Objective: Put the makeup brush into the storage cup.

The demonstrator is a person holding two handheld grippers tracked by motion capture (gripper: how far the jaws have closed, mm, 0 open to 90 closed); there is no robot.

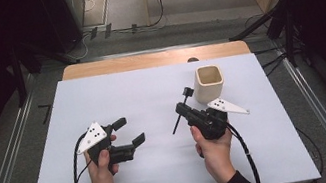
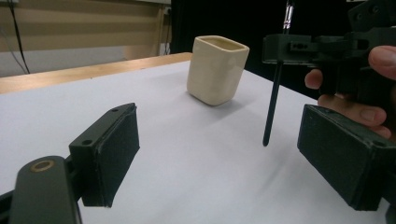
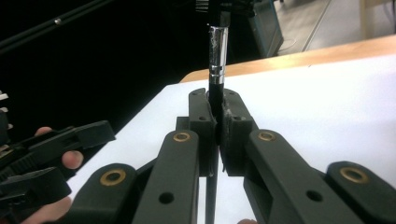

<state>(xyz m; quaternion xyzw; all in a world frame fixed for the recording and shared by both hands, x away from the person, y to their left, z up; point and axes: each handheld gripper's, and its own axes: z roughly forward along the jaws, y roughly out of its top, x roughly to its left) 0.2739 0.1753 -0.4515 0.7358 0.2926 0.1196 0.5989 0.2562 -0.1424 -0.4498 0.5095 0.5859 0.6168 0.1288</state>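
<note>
Brush (image 2: pixel 274 100) is what the work centres on: a thin black-handled one with a silver ferrule, clamped between the pads of the right gripper (image 1: pixel 190 112), whose jaws are pressed together on its handle. In the right gripper view the handle (image 3: pixel 215 100) runs straight up through the closed pads, ferrule above them, the rest of the shaft showing below. Seen from the high view, the brush crosses the gripper's tip at a slant, its dark head up toward the far side and its thin end down toward the white table sheet (image 1: pixel 152 98). In the left gripper view that lower end hangs just over the sheet; whether it touches I cannot tell.

Just beyond the right gripper's tip, on its far side, stands a cream square cup (image 1: pixel 209 83), upright, mouth open, apart from the brush.

Well to the side of the right gripper, the left gripper (image 1: pixel 130 132) is held over the sheet with its jaws spread wide apart and nothing between them. It points toward the brush and cup.
</note>
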